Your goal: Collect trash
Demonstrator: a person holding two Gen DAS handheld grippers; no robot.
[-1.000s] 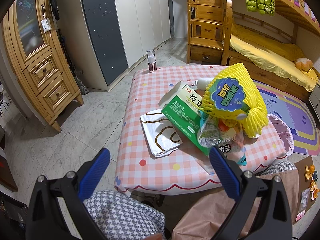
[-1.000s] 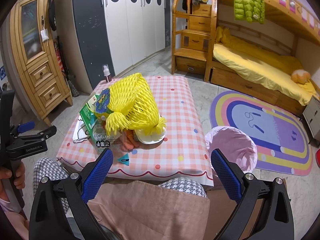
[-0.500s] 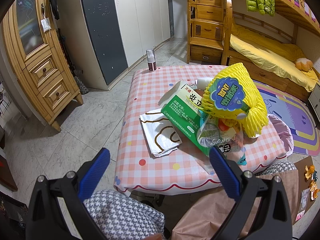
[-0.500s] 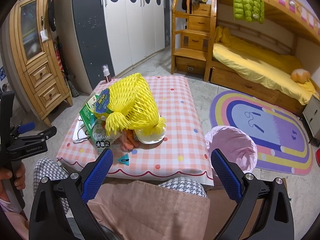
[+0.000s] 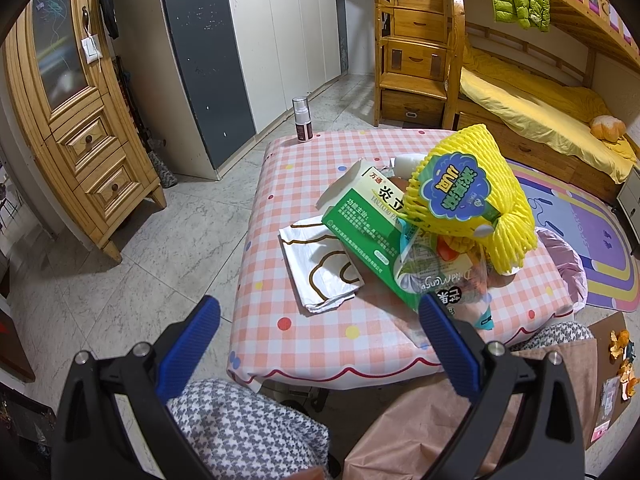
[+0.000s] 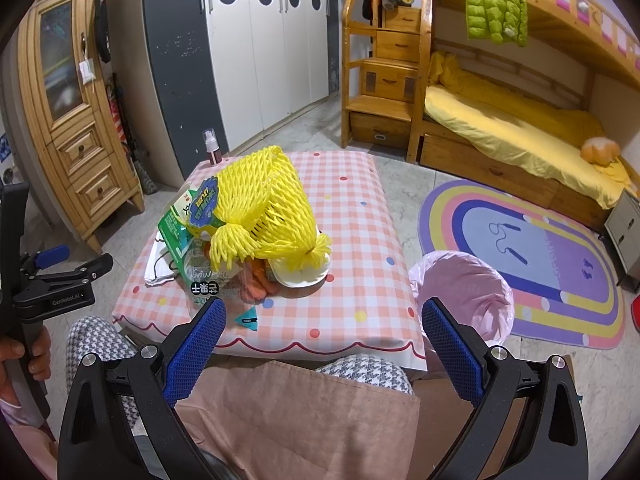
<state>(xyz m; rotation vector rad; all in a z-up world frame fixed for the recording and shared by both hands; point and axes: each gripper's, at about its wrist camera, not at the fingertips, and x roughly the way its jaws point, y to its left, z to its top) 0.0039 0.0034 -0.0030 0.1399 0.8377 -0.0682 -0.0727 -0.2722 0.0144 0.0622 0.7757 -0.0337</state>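
Yellow foam fruit netting with a blue label [image 5: 468,196] tops the trash pile at centre frame in both views, resting on a green-and-white cardboard medicine box [image 5: 368,220], a clear printed plastic snack bag [image 5: 444,284] and a white paper plate [image 6: 300,278], with a white folded paper bag with brown lines [image 5: 320,268] touching the box on its left. All sit on the pink checked tablecloth of the low table [image 5: 304,332]. The pink-lined waste bin [image 6: 464,292] stands just beside the table's right edge, at centre right of the right wrist view. Left gripper [image 5: 316,344] and right gripper [image 6: 320,348] both hover short of the table, jaws spread wide, holding nothing. Recommended procedure: take the netting first, since it is the topmost and lightest item, pinching a gathered tassel end; steady the box with the other gripper so the pile does not slide. Orange items under the netting are partly hidden and cannot be identified. A small spray bottle [image 5: 302,120] stands at the table's far corner; its status as trash is unclear.
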